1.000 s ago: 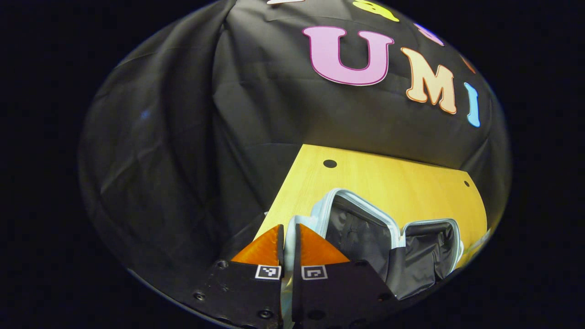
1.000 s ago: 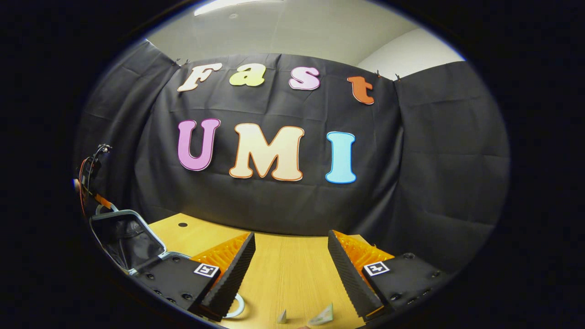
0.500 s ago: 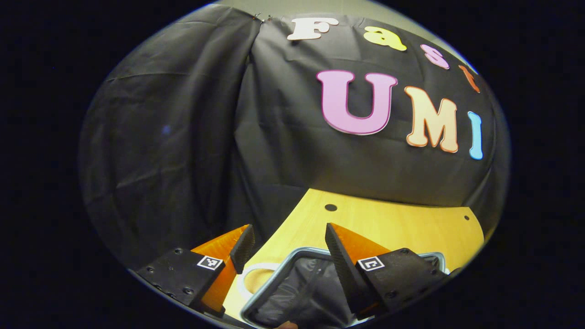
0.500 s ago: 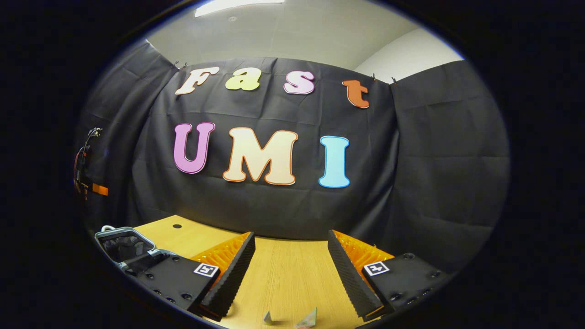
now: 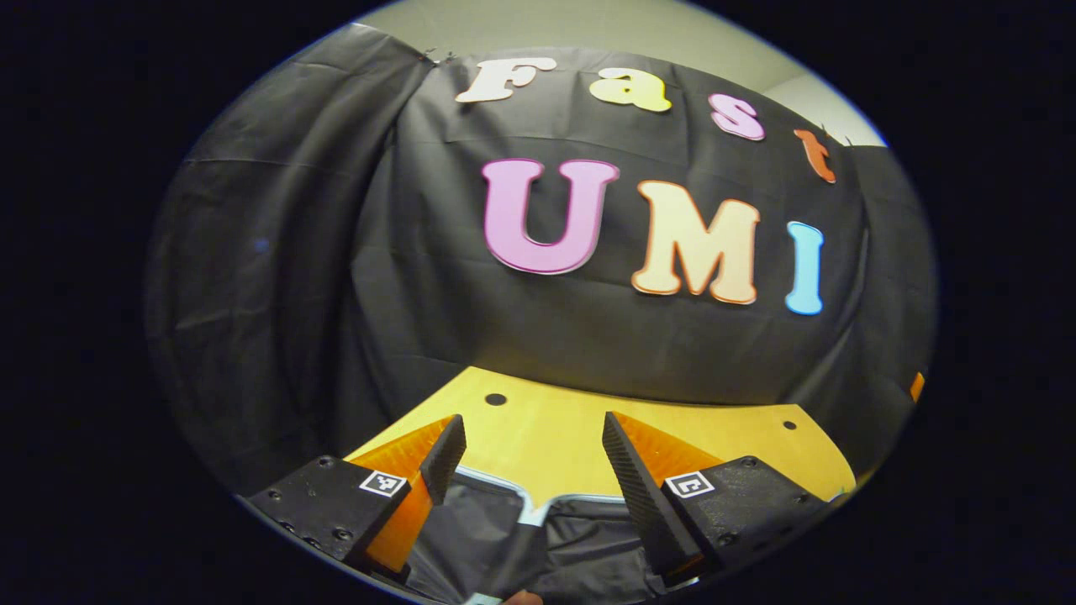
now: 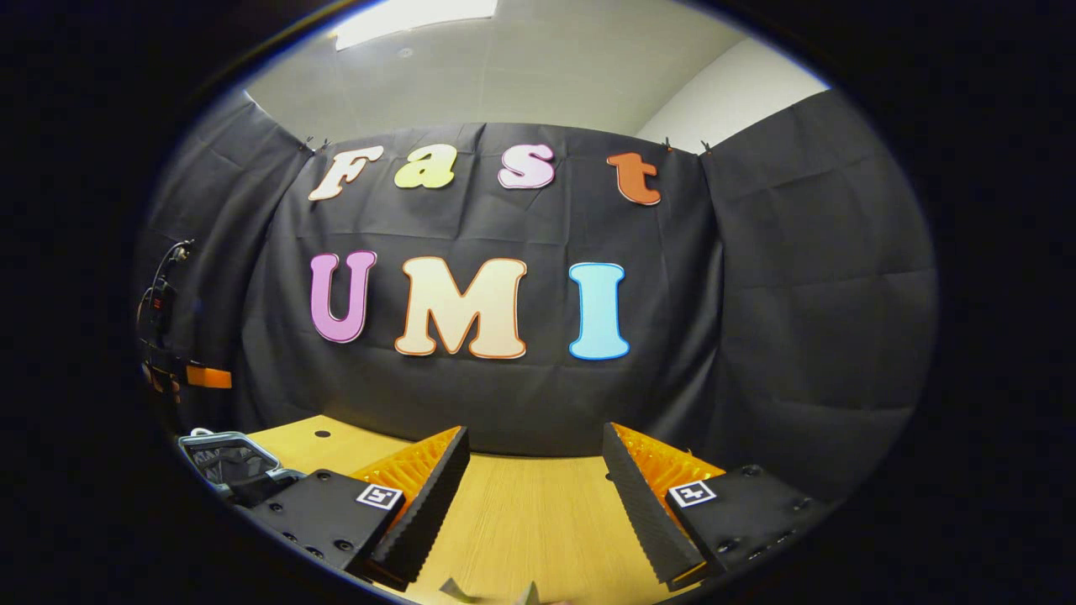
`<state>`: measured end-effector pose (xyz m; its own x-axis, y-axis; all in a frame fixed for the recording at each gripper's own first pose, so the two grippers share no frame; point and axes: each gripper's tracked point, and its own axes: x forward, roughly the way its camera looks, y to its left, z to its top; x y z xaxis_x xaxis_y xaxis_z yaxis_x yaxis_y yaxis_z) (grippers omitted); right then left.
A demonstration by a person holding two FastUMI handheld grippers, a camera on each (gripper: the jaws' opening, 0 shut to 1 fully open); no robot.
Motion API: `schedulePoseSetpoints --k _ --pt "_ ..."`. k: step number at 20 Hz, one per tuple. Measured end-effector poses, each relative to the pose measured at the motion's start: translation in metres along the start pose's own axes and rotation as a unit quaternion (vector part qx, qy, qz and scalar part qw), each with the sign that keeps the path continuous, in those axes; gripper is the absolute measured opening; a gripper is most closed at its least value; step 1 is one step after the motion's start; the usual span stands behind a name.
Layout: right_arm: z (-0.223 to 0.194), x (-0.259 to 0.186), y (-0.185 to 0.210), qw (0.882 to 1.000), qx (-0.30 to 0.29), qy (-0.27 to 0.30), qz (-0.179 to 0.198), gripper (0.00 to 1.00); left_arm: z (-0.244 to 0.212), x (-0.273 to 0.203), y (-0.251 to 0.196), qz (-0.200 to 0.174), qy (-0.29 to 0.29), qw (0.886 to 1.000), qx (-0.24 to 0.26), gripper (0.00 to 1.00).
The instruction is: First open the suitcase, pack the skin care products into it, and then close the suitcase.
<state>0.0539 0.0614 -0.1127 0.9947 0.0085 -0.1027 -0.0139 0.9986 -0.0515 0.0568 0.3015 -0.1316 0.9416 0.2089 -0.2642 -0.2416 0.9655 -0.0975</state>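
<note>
The suitcase (image 5: 521,525) lies open on the wooden table (image 5: 555,420), showing black lining and a pale rim, in the left gripper view. My left gripper (image 5: 530,420) hangs open just above its far rim, holding nothing. In the right gripper view the open suitcase (image 6: 223,458) sits at the far left of the table (image 6: 521,504). My right gripper (image 6: 535,430) is open over bare wood, well to the right of the case. Two small pale tips (image 6: 528,595) poke up at the bottom edge; I cannot tell what they are.
The black cloth wall (image 6: 504,395) closes off the table's far side. A dark device with cables and an orange part (image 6: 206,376) hangs at the left edge of the right gripper view, above the suitcase. Small round holes (image 5: 496,399) mark the tabletop.
My left gripper was shut on the suitcase lid's edge a second ago; it has opened and let go, and the case now lies open. The right gripper's view has tilted slightly upward.
</note>
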Motion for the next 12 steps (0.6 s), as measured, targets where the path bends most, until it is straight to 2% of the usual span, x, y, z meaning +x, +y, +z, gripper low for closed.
schedulePoseSetpoints --k 5,12 --pt "-0.007 0.001 -0.038 1.0 0.0 0.01 0.006 0.99 -0.015 -0.009 -0.088 -0.053 0.008 0.999 0.01 0.95" --pt "-0.02 -0.002 -0.072 0.999 0.02 0.013 0.034 0.99 -0.054 -0.029 -0.189 -0.101 0.028 0.994 0.033 0.94"
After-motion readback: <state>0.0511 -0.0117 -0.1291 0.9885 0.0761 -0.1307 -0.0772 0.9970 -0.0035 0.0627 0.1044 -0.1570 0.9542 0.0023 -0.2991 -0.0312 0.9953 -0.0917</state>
